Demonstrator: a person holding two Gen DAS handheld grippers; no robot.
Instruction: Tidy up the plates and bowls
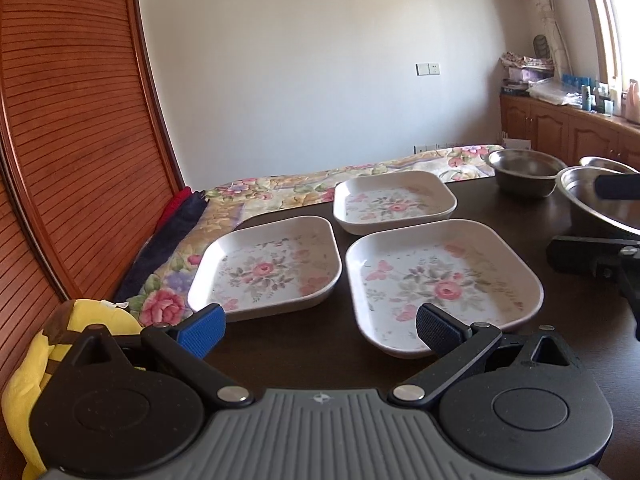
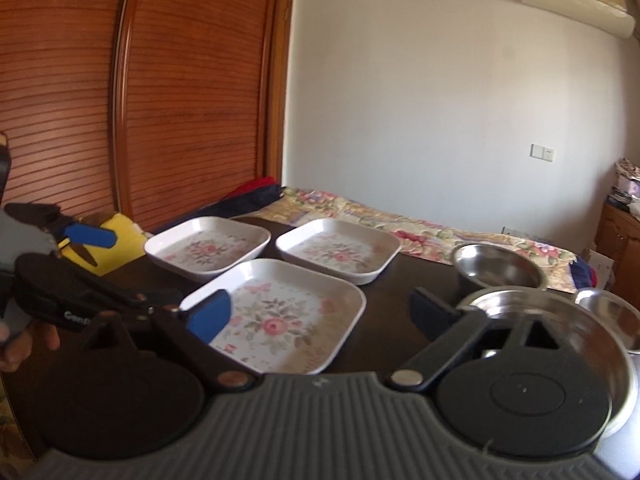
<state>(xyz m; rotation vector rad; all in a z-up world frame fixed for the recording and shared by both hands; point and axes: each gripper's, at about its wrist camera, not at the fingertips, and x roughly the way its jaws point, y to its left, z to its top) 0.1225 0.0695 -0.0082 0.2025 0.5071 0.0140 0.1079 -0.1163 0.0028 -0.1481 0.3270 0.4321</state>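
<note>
Three white square plates with pink flower prints lie on the dark table point(image 1: 312, 360): one left point(image 1: 264, 264), one far point(image 1: 394, 200), one near point(image 1: 440, 280). My left gripper point(image 1: 320, 330) stands open just before the gap between the left and near plates, holding nothing. Steel bowls sit at the right: a far one point(image 2: 498, 268), a large one point(image 2: 560, 320) and a small one point(image 2: 612, 312). My right gripper point(image 2: 322, 315) is open over the near plate point(image 2: 280, 316), its dark finger beside the large bowl's rim.
A floral quilt point(image 1: 280, 192) covers a bed behind the table. A yellow plush toy point(image 1: 36, 360) lies at the table's left end, by a slatted wooden door point(image 1: 60, 140). Wooden cabinets point(image 1: 560, 128) with clutter stand far right. A hand point(image 2: 16, 344) holds the left gripper.
</note>
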